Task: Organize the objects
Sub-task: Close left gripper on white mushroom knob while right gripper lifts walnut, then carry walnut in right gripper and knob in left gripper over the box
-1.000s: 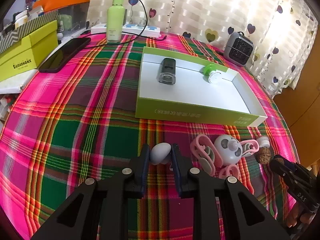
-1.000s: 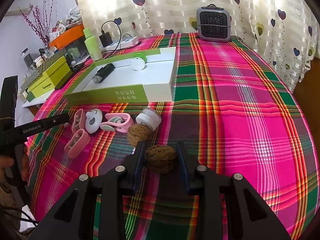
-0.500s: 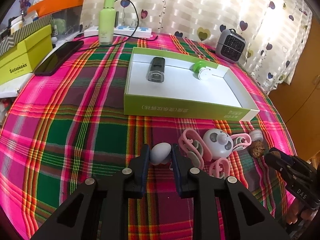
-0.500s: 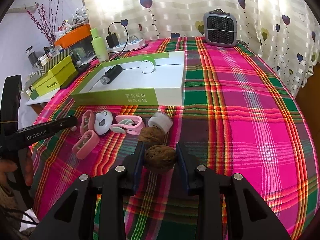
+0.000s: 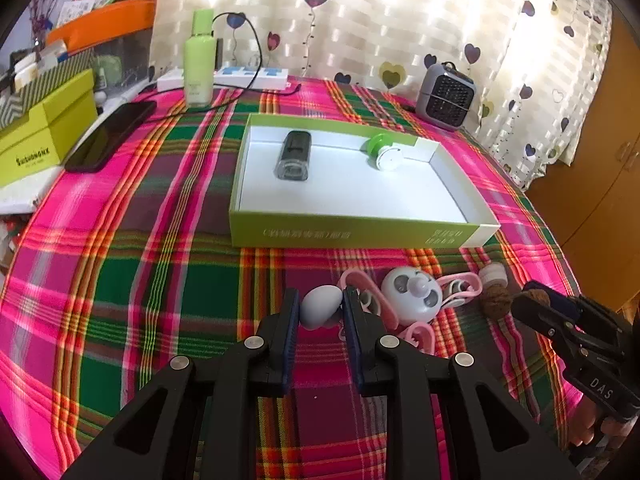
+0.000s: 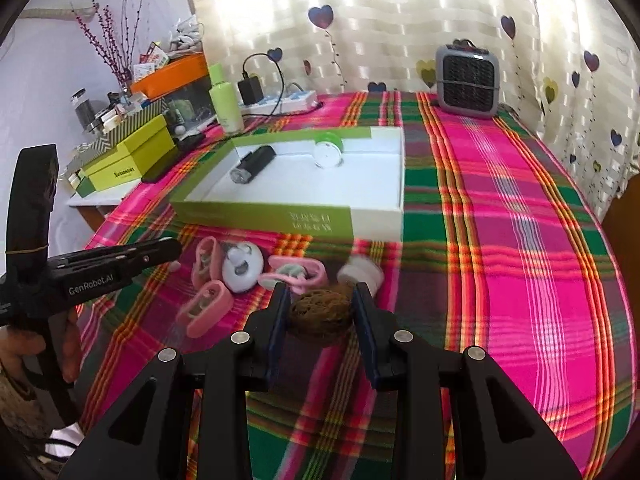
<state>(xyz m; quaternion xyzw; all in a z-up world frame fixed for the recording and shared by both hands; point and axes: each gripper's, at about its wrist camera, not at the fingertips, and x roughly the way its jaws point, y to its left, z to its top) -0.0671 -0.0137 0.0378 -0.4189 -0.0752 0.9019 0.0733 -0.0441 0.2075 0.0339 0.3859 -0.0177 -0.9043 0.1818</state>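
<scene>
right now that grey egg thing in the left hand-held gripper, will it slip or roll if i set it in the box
The grey egg looks smooth and rounded, so it may squirt from the left hand-held gripper if squeezed off-centre. On the green box's flat white floor it would probably roll until it meets a wall.

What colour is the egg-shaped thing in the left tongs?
Pale grey-blue egg, clearest in the left wrist view.

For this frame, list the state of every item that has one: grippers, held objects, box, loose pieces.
left gripper: shut on pale egg-shaped piece
right gripper: shut on walnut
green box: open, lidless
black cylinder: lying in the box
green-and-white disc: in the box, by the far wall
second walnut: loose on the cloth
pink clips: loose on the cloth
</scene>
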